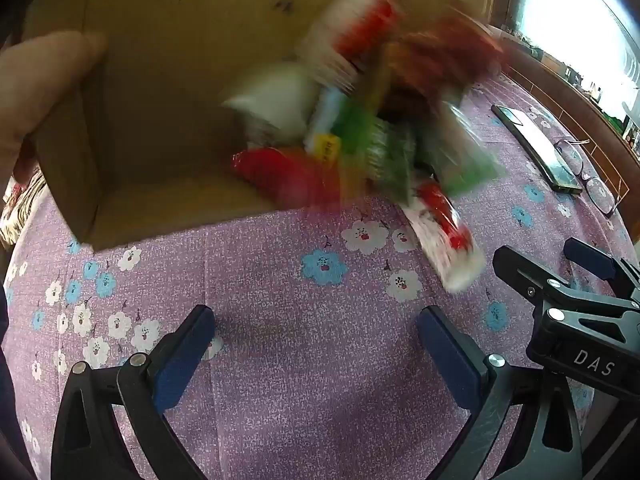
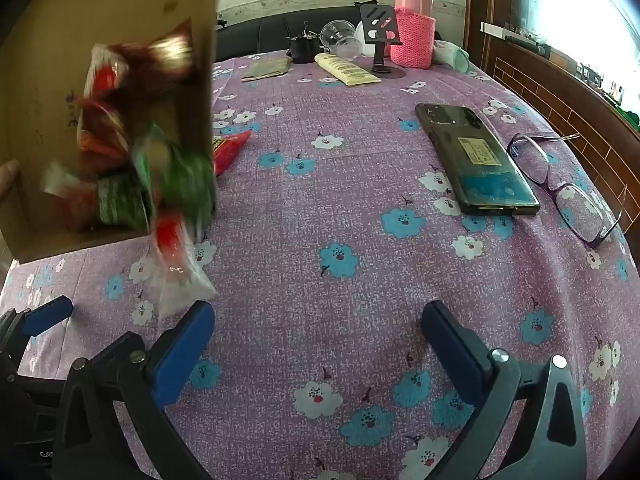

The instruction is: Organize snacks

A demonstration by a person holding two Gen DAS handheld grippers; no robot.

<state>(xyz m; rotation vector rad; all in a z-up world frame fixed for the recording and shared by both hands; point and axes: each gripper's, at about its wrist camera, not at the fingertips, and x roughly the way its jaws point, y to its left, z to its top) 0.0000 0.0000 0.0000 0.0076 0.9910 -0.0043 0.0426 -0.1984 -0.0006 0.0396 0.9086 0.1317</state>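
A tipped cardboard box [image 1: 168,92] lies on its side at the far left of the table [image 1: 304,340], its mouth facing near, a bare hand [image 1: 36,80] on its left wall. Blurred snack packets [image 1: 344,144] spill from its mouth; a red-and-white packet [image 1: 444,228] lies on the cloth just outside. Both the left gripper [image 1: 316,344] and the right gripper [image 2: 318,340] hang above the cloth, jaws wide apart and empty. A phone [image 2: 476,160] and glasses [image 2: 560,184] lie at the right.

Blk left gripper [image 1: 316,344], blue pads, silver screws, right gripper [image 2: 318,340] same, "DAS" mark
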